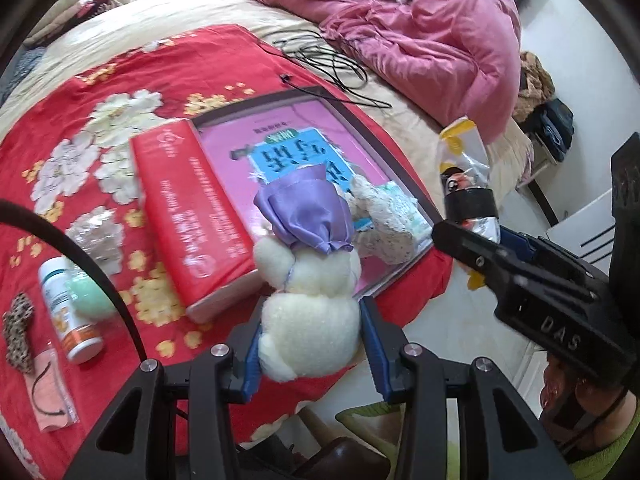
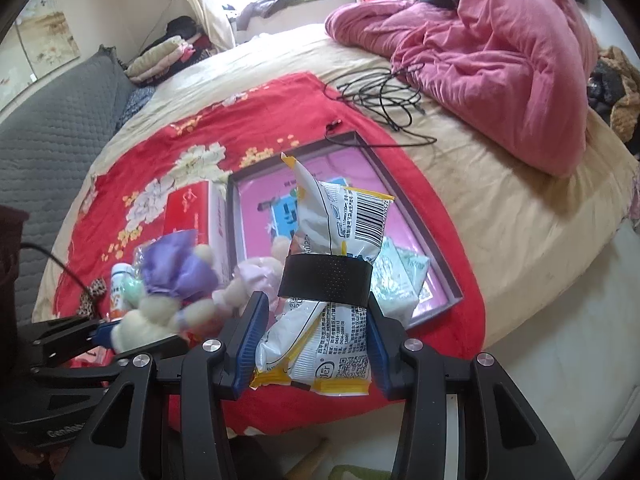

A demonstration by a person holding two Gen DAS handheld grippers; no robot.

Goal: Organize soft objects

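My left gripper [image 1: 311, 336] is shut on a white plush doll in a purple dress [image 1: 308, 220] and holds it over the near edge of a dark-rimmed tray [image 1: 372, 128] with a pink floor. A cream lace plush [image 1: 384, 220] and a pale tissue pack [image 1: 404, 200] lie in the tray's near corner. My right gripper [image 2: 316, 308] is shut on a white and yellow snack packet [image 2: 344, 216] bound with black tape, above the tray [image 2: 452, 280]. In the right wrist view the left gripper [image 2: 136, 332] and doll [image 2: 176, 268] are at the lower left.
A red box [image 1: 192, 208] lies against the tray's left side on a red floral cloth [image 1: 100, 92]. A pill bottle [image 1: 68, 304], a green ball [image 1: 86, 292] and a leopard scrunchie [image 1: 18, 332] lie to the left. Black cables [image 1: 320, 52] and a pink quilt [image 1: 420, 28] lie beyond.
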